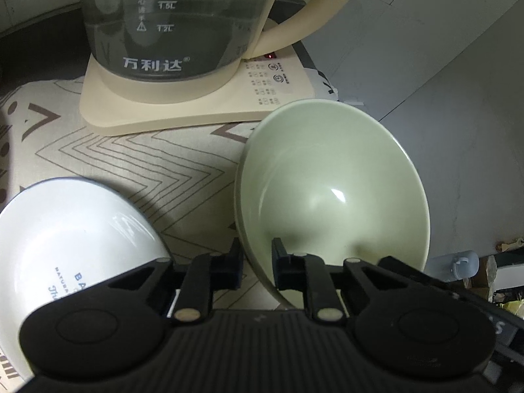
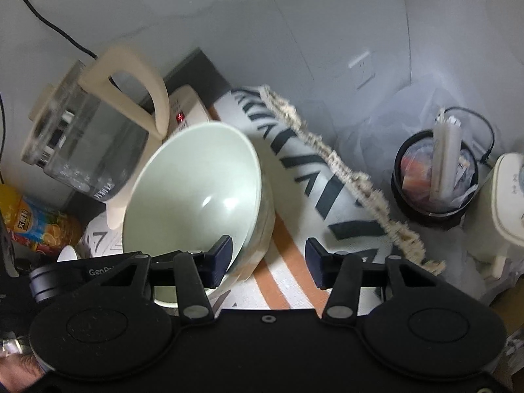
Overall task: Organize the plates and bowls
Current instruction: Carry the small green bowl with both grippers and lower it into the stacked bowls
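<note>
1. A glossy pale-green bowl (image 1: 330,190) is standing just in front of the kettle (image 1: 177,23), tilted, on a cloth (image 1: 137,160) printed with zigzag lines.
2. The left gripper (image 1: 257,263) is clamping the green bowl's near rim, one pad inside and one outside.
3. A shiny white bowl (image 1: 72,245) with blue lettering is lying left of the kettle's front; the gripper body is cutting off its lower part, and the lettering is only partly readable.
4. The kettle is clear glass with a cream handle and cream base (image 1: 203,104); its top is running out of the left view.
5. The right gripper (image 2: 267,258) is holding its jaws apart, the left pad inside the green bowl (image 2: 193,190); whether it is touching is unclear.
6. Only the right view is showing the cloth's fringed edge (image 2: 347,170), a black bin (image 2: 432,180) and a drink carton (image 2: 36,222), all blurred.
</note>
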`<state>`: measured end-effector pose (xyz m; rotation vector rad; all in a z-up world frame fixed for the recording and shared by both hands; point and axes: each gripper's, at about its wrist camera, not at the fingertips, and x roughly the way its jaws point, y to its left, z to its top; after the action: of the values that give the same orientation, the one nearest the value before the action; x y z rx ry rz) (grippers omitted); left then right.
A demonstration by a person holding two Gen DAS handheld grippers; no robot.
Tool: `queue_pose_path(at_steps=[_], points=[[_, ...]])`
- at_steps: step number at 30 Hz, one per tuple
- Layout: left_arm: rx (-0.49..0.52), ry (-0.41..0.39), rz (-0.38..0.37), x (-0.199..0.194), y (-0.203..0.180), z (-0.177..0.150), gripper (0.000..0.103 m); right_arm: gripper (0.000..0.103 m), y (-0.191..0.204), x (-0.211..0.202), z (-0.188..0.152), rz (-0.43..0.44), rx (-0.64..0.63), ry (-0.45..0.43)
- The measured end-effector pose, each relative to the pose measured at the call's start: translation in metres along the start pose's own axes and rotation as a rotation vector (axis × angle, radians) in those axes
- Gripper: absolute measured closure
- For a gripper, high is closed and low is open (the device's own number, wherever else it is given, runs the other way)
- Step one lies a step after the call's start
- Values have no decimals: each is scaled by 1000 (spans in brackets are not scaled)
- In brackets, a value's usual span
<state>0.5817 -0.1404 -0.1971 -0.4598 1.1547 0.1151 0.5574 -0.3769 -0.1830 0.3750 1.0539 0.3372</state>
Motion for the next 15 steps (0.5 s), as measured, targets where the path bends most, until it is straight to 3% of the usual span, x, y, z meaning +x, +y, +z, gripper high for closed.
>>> queue_pose_path(at_steps=[5,15], points=[[6,-4,-9,-1,-1,-1,89,82,5,10,-1,11,-10,17],[29,-16,-31,-25,-1,-15,90,83,15,-16,-17,-17,-54,-22]])
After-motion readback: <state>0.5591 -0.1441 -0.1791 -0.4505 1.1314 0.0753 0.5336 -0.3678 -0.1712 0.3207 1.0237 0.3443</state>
